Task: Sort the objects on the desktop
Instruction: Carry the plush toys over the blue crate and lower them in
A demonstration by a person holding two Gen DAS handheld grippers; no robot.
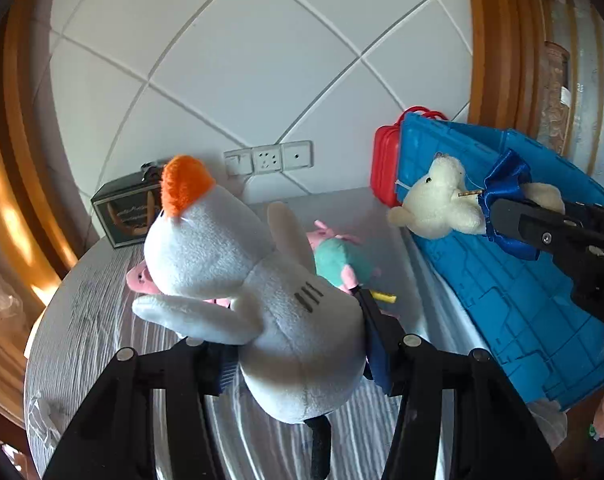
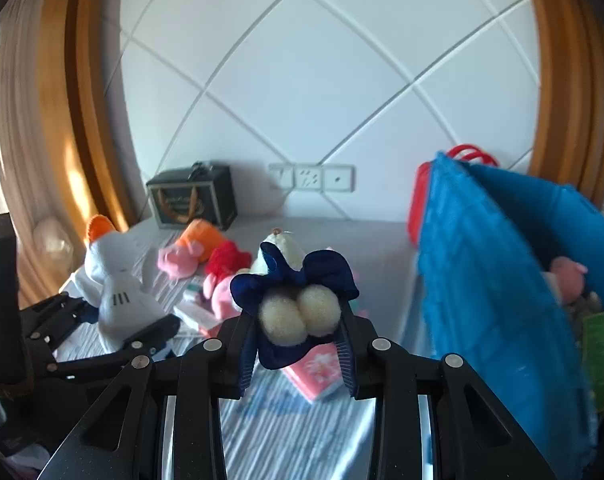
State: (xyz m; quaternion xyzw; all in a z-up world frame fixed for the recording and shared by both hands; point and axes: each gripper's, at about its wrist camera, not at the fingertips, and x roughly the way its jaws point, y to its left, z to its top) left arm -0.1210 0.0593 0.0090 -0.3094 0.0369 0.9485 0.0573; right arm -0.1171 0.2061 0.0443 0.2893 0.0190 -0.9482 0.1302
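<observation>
Object count, desk scene.
Plush toys: six; blue bins (image 2: 481,272): one; red cases (image 1: 385,168): one; dark boxes (image 2: 194,198): one; wall sockets (image 1: 269,159): three; grippers: two.

A white wall (image 1: 262,60) with diagonal grooves and a socket panel (image 1: 269,159) stood beyond the fingers, framed by sunlit wooden trim (image 2: 82,120).

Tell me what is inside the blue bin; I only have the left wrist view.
Observer: A pink plush toy lies inside the blue bin.
Operator: Report what the goose plush hides on the table.
Observer: An orange-and-pink plush and a red plush lie beyond it.
Operator: Check under the bear in the right tool.
Observer: A pink floral packet lies on the table below it.
</observation>
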